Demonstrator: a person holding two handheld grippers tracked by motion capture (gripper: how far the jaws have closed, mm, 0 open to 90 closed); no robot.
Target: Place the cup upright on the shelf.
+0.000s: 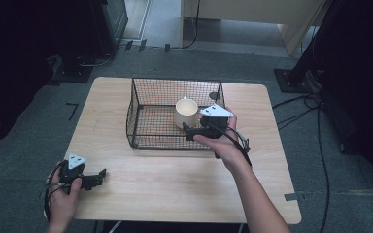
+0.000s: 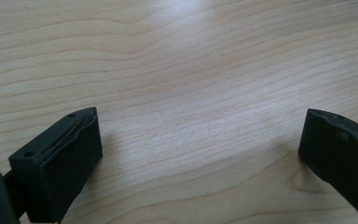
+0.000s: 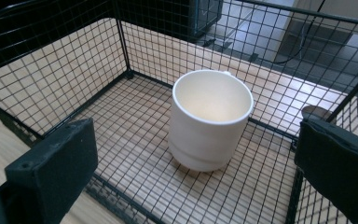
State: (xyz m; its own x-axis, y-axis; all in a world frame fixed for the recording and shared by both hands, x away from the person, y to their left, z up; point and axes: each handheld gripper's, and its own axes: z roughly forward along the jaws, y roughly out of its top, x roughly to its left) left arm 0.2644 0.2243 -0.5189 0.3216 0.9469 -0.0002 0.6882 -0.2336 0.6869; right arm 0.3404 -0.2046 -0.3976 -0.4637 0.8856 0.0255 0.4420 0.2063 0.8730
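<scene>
A cream-white ceramic cup (image 1: 186,112) stands upright on the floor of a black wire-mesh basket (image 1: 145,127), which sits toward the far middle of the pale wooden bench (image 1: 175,179). The right hand-held gripper (image 1: 188,131) hovers at the basket's near right corner, just beside the cup, its jaws spread wide and holding nothing; in the right gripper view the cup (image 3: 209,119) sits between and beyond the two black jaws, apart from both, with the basket's mesh wall (image 3: 51,70) rising behind it. The person's right hand (image 1: 223,138) grips the tool (its grey three-cornered plate faces up, catching the light).

At the near left corner of the bench, well apart from the basket, the left hand-held gripper (image 1: 102,175) lies low over the wood in the person's left hand (image 1: 64,191). Its jaws are also wide open and empty, with bare wood grain (image 2: 191,93) between them in the left gripper view. Grey carpet (image 1: 24,145) and trailing cables (image 1: 320,145) surround the bench.
</scene>
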